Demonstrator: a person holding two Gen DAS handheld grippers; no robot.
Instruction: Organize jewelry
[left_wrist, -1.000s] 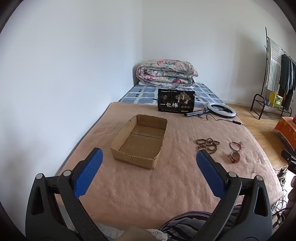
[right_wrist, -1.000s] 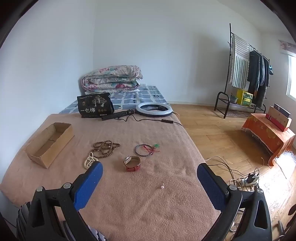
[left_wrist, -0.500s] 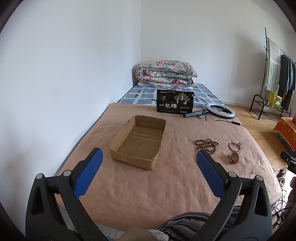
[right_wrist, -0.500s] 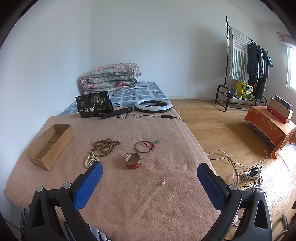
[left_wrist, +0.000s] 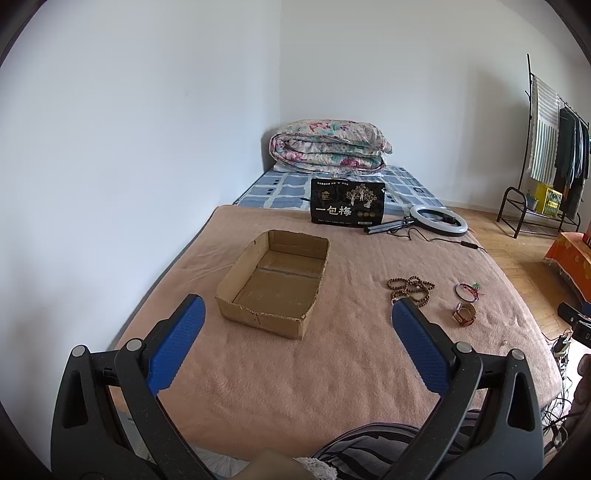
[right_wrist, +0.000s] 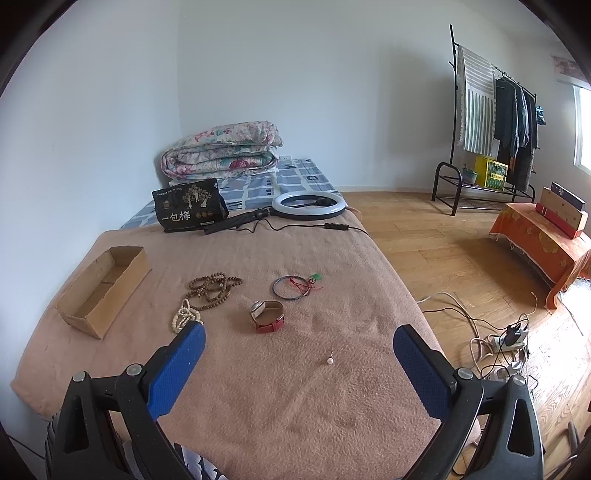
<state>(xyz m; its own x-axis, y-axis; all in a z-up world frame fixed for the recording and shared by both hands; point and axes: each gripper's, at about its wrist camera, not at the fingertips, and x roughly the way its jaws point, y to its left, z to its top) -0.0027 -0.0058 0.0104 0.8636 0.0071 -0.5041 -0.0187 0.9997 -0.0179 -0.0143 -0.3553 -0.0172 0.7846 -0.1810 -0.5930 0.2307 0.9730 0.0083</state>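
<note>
Both grippers hover over the bed (right_wrist: 258, 406), left gripper (left_wrist: 297, 314) and right gripper (right_wrist: 299, 341) with jaws spread wide, holding nothing. Right of the empty cardboard box (right_wrist: 105, 288) lie brown beads (right_wrist: 214, 290), a pale bead string (right_wrist: 184, 317), a watch (right_wrist: 267, 315), a bangle (right_wrist: 291, 288); a tiny pearl (right_wrist: 330, 360) sits nearest the right gripper.

White walls (right_wrist: 295, 92) meet in a corner behind the bed (right_wrist: 277, 387), spread with a tan blanket. Wood floor (right_wrist: 443, 251) runs to a black clothes rack (right_wrist: 491, 122) (garments hanging), a bright window (right_wrist: 583, 129), and an orange-draped low table (right_wrist: 535, 240).
</note>
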